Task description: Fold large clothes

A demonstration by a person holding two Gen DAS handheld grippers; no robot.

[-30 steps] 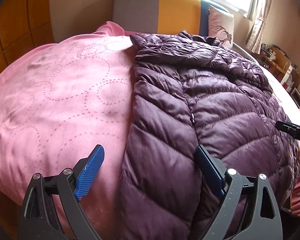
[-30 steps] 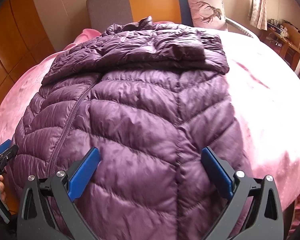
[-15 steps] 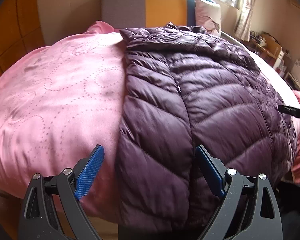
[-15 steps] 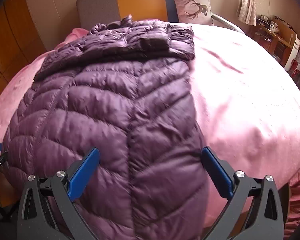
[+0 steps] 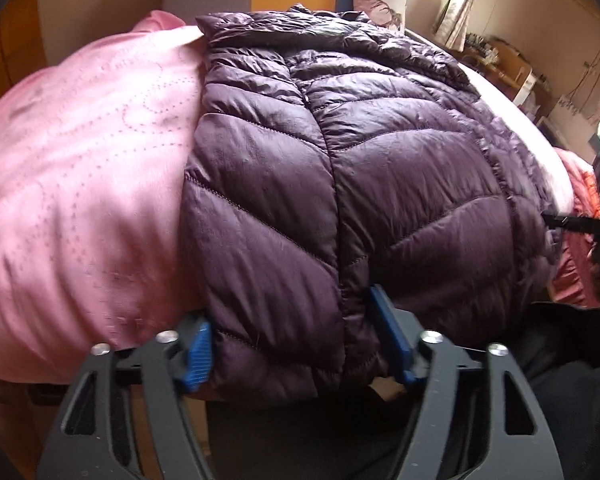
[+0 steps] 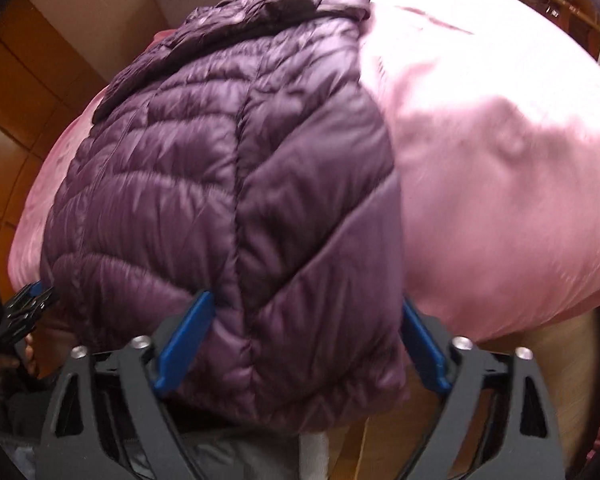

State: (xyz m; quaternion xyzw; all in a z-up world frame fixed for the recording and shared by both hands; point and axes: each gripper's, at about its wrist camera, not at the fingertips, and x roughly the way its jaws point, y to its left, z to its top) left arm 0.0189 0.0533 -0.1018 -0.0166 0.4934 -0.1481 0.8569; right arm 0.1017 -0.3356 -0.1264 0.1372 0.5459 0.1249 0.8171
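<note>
Both grippers are coming down to the near hem of the purple puffy jacket (image 5: 340,184), lying on the pink bed (image 5: 80,168). Left gripper (image 5: 296,336) and right gripper (image 6: 300,344) are closing, pinching the hem. Next, I think, they are lifting it toward the collar.

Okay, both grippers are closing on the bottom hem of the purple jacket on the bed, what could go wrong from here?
1. The jacket is puffy and shiny; the left gripper and right gripper, whose jaws have just been closing, may pinch only the top layer, or slip.
2. The hem overhangs the edge of the pink bedspread; a pull toward the person could drag the jacket off.
</note>
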